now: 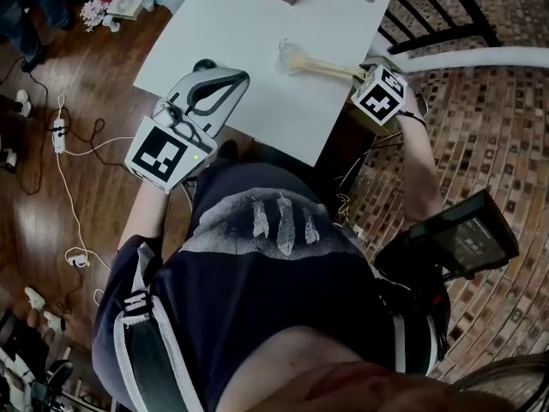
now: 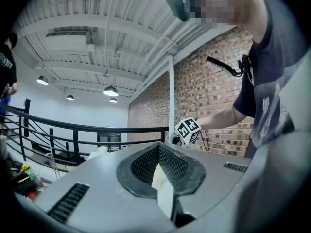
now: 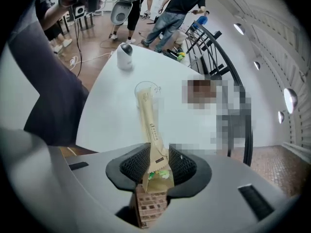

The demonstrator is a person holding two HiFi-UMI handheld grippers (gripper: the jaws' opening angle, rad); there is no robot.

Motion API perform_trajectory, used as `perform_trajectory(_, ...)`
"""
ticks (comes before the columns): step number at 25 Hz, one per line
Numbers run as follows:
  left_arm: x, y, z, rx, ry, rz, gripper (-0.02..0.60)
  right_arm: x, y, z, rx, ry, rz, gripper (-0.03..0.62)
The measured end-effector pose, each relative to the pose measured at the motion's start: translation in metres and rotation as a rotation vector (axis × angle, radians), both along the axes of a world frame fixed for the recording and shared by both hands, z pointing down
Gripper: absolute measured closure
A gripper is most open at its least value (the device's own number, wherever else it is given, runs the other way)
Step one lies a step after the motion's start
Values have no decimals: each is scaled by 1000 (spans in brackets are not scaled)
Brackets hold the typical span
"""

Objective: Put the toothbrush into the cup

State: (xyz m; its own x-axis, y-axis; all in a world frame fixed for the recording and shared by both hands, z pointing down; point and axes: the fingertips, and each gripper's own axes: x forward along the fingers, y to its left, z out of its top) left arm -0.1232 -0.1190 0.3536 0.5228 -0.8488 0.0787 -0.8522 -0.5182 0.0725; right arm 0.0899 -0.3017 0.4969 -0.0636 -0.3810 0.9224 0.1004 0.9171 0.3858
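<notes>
While clamped in right hand-held gripper (image 3: 159, 165), toothbrush (image 3: 147, 118) reaches cup (image 3: 146, 88).

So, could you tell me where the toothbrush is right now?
In the right gripper view, the toothbrush is gripped in the right tongs, its far end at the cup on the table.

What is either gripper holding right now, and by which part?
The right gripper clamps the paper-wrapped toothbrush by its near end, and the far end is at the cup. The left gripper holds nothing.
</notes>
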Motion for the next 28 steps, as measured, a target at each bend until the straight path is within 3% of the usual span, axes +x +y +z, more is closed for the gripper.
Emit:
perform_trajectory(11,-17,6,8,-31,10,-86,586,-44,-18,12,66,192,-203,476)
perform_trajectory(18,-45,22,28,-77,-42,-157,586,-61,-16,11,119,342,-261,476)
perform_trajectory(22,-50,28,34,-85,-74,-172,586,-64,-3,11,75,451,-253,476)
perform_trajectory(28,-49,26,35,-89,-83,-168,586,-92,-8,19,93,424,-311,474)
